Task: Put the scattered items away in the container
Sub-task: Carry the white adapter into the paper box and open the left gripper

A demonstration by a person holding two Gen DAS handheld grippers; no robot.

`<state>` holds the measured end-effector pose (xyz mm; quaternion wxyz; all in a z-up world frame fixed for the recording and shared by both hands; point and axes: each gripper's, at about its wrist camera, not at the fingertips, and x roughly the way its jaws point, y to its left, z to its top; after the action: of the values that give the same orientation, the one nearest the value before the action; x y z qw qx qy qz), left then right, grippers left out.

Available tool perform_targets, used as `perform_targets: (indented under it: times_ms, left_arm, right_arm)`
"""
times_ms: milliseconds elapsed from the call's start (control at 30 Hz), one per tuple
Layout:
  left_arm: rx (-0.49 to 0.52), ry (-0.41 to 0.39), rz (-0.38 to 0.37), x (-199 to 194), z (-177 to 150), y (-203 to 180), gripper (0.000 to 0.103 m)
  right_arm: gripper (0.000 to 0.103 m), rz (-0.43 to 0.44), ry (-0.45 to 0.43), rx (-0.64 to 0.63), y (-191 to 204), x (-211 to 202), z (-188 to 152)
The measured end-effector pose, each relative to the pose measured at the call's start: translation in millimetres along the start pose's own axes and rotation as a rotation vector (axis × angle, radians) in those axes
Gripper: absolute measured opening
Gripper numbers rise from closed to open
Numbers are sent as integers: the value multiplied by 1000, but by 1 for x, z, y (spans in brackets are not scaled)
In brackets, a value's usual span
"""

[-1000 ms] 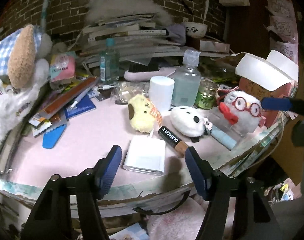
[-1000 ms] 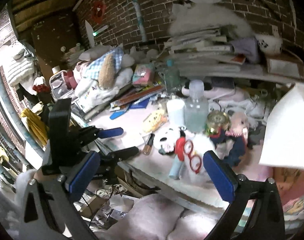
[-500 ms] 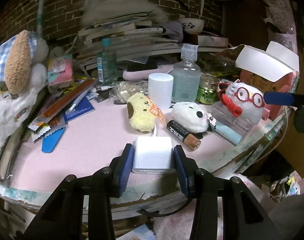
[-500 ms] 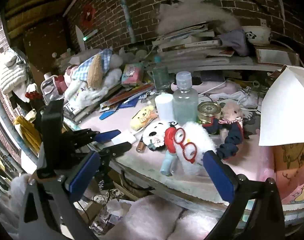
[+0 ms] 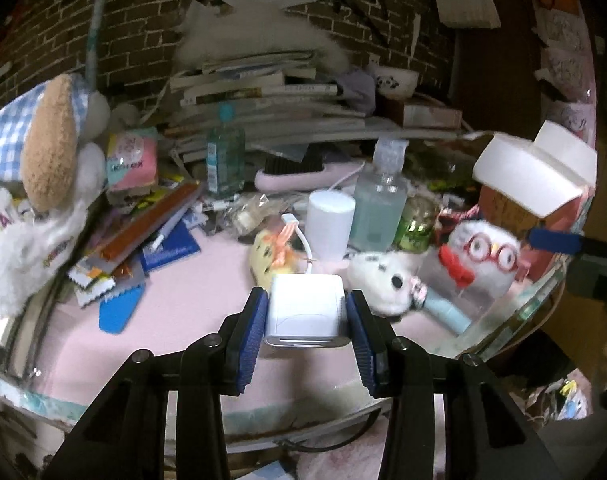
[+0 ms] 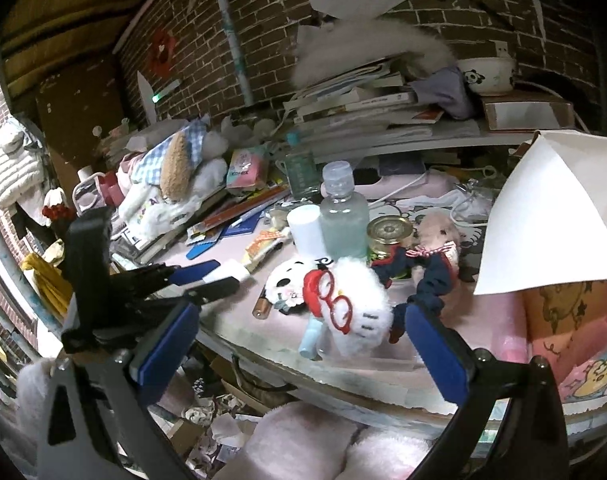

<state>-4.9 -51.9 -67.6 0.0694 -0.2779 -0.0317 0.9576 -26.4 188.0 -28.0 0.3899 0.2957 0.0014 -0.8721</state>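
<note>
A "Kleenex" mark can be read on the pink tissue pack (image 5: 132, 160) at ten o'clock on the bench (image 5: 175, 312); other print is too blurred. Pale liquid is held in the clear bottle (image 5: 379, 208), beside a white cylinder (image 5: 329, 226) and a green glass jar (image 5: 417, 226). The white adapter (image 5: 305, 310) is pinched between the blue pads of the left gripper (image 5: 306, 322), its cable trailing toward twelve o'clock. The jaws of the right gripper (image 6: 299, 346) are spread wide, nothing gripped, with the red-spectacled plush (image 6: 353, 300) between them. The cardboard box (image 5: 543, 200) stands at two o'clock.
</note>
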Motion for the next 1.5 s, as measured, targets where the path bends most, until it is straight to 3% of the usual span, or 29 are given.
perform_targets:
  times_ms: [267,533,733,867,1000,1267,1500]
  left_arm:
    - [8,-45,-40,-4,31,-5,36]
    - [36,-106,-225,-17,83,-31,36]
    - [159,-95,-409,-14,138,-87,36]
    - [253,-37,-561,-3,167,-138,36]
    - [346,76,-649,17,186,-189,36]
    - [483,293,-661,58,194,-259,36]
    - [557,430,-567,97,181,-285,36]
  right_arm:
    - [103,6,-8,24,-4,-1,1]
    - [103,12,-8,33,-6,-1,-2]
    - [103,20,-7,46,-6,-2,-8]
    - [103,31,-3,54,-7,-3,-12]
    - [103,42,-2,59,-8,-4,-13]
    - [103,55,-9,74,-15,-7,-14]
    - [103,15,-40,91,-25,-15,-17]
